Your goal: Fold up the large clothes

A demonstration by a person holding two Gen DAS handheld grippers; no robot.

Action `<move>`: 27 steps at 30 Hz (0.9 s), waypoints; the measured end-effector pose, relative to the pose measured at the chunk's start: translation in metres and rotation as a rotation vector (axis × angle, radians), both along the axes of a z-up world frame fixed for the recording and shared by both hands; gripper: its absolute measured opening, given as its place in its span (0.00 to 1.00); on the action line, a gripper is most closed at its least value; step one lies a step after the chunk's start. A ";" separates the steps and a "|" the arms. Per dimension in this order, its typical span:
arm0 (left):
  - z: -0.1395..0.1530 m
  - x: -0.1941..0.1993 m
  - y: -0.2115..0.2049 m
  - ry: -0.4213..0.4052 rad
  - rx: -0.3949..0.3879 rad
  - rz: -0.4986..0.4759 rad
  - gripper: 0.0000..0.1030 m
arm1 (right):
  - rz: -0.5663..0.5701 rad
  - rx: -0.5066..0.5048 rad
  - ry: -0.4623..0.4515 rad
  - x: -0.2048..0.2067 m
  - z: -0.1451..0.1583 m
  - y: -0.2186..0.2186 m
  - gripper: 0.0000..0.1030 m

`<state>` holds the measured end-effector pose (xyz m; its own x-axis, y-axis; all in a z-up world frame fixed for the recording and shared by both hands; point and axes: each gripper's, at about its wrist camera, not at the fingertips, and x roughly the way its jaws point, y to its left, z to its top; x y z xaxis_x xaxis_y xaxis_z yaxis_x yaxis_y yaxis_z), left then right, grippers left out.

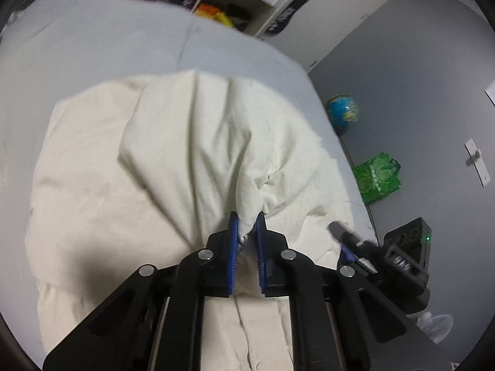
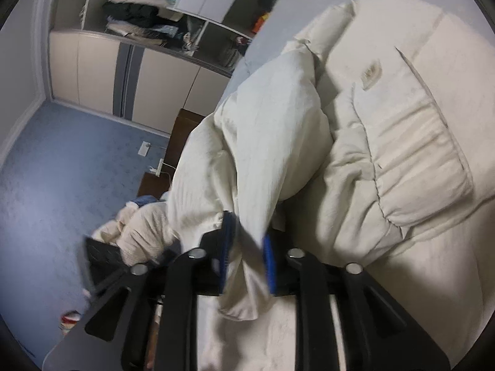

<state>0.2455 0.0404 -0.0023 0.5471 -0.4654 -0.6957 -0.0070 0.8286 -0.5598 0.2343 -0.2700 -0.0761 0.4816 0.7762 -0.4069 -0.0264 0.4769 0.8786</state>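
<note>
The cream-white garment (image 1: 198,142) is thick and soft, a quilted or fleecy jacket by the look of it, with a gathered patch pocket (image 2: 417,167) and a small sewn label (image 2: 371,74) showing in the right wrist view. It lies spread across a pale grey-blue bed (image 1: 92,49), most of it flat and rumpled, while one bunched fold rises off the surface in long creases toward each camera. The left gripper (image 1: 247,225) has its two blue-padded fingers closed narrowly on a pinch of that raised cloth — the fabric fills the gap between the pads. The right gripper (image 2: 246,232) likewise clamps a thick drape of the garment between its two blue pads, and a loose end hangs down below the fingers. In the left wrist view the right gripper's black body shows at the lower right, blurred. One jacket is being handled; a second heap of cream clothing (image 2: 136,228) lies at the bed's edge in the right wrist view. On the blue-grey carpet (image 2: 62,170) stand one globe (image 1: 343,113) and one green printed bag (image 1: 377,179), well apart from the bed's cloth. An open wardrobe (image 2: 173,24) with stacked clothes fills the far wall.
</note>
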 end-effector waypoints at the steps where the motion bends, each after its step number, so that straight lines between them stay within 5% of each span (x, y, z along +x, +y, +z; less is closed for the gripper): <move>1: -0.003 -0.004 0.001 0.008 -0.015 0.010 0.10 | -0.018 0.010 0.012 0.001 -0.002 -0.003 0.35; 2: -0.005 -0.008 0.004 0.015 -0.037 0.019 0.09 | -0.041 0.017 0.023 0.001 -0.004 -0.007 0.43; 4: -0.010 -0.015 0.006 0.030 -0.073 0.036 0.09 | -0.096 0.065 0.067 0.004 -0.015 -0.015 0.44; 5: -0.012 -0.017 0.007 0.038 -0.086 0.041 0.09 | -0.115 0.108 0.075 0.007 -0.019 -0.017 0.35; 6: -0.014 -0.016 0.009 0.045 -0.093 0.044 0.09 | -0.121 0.126 0.071 0.010 -0.020 -0.017 0.08; 7: -0.017 -0.018 0.009 0.053 -0.096 0.045 0.09 | -0.127 0.107 0.070 0.016 -0.018 -0.016 0.06; 12: -0.037 -0.024 0.004 0.103 -0.148 0.030 0.09 | -0.260 0.188 0.034 0.034 -0.006 -0.045 0.03; 16: -0.044 -0.026 -0.016 0.094 -0.131 -0.014 0.09 | -0.263 0.207 0.080 0.046 -0.018 -0.058 0.03; 18: -0.046 -0.030 -0.018 0.101 -0.133 -0.018 0.09 | -0.240 0.239 0.097 0.043 -0.025 -0.062 0.05; 22: -0.044 -0.025 -0.020 0.102 -0.148 -0.011 0.11 | -0.177 0.125 0.079 0.023 -0.017 -0.071 0.17; 27: -0.036 -0.027 -0.024 0.074 -0.120 -0.011 0.14 | -0.137 -0.071 -0.034 -0.009 0.022 -0.071 0.46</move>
